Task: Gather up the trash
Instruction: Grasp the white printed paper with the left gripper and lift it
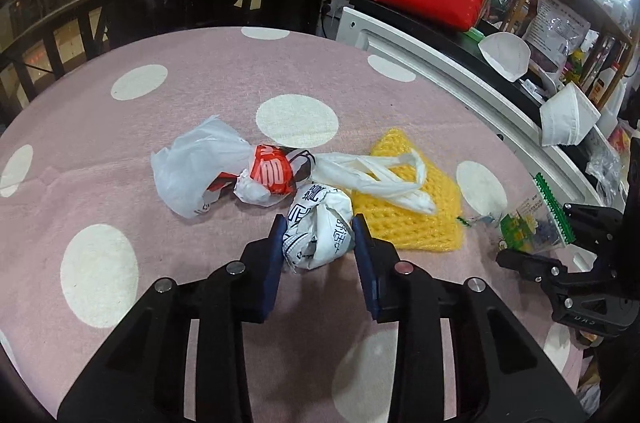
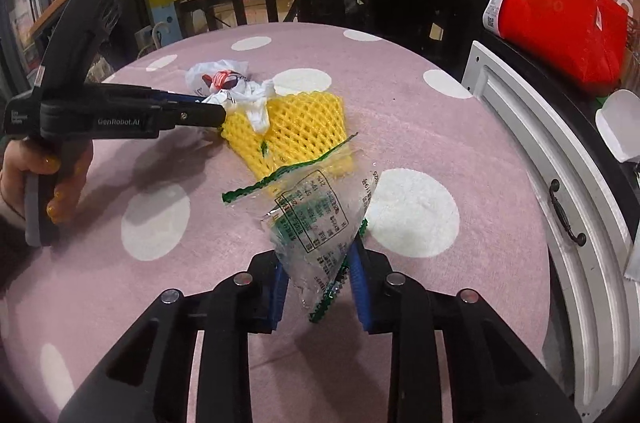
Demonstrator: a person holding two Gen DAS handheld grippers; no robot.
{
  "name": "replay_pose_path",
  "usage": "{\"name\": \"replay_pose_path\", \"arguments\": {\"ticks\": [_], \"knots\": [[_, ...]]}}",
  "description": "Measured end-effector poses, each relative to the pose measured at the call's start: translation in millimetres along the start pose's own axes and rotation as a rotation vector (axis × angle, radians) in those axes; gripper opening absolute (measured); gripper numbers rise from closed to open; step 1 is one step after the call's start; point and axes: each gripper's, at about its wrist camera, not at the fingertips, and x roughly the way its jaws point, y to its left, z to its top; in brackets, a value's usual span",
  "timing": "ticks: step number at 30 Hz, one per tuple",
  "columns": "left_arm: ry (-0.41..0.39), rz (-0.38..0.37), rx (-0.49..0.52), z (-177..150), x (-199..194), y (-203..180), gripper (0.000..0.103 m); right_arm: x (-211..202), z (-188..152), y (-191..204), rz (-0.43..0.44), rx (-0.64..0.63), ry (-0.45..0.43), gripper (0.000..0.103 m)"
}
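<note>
Right tongs pinching clear green-edged wrapper, near right on pink dotted tabletop. Thin crinkly film, held at narrow end only; likely to slide out on lift. Far edge seems to overlap yellow foam net; could drag net along or snag.

Left tongs clamped on crumpled printed paper ball, just left of net. Springy wad; could pop free if squeezed off-centre.

Further out: white plastic bag with red print, knotted handles lying across net. Touching paper ball; may get tugged and scatter. No bin in view; drop point unknown.
</note>
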Motion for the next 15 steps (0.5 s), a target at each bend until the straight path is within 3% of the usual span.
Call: {"name": "replay_pose_path", "arguments": {"ticks": [7, 15], "knots": [[0.001, -0.028, -0.034, -23.3, -27.7, 2.6, 0.034, -19.8, -12.8, 14.3, 0.025, 0.025, -0.023, 0.027], [-0.027, -0.03, 0.014, -63.6, -71.1, -18.7, 0.034, -55.9, -31.0, 38.7, 0.042, 0.024, -0.075, 0.027]]}}
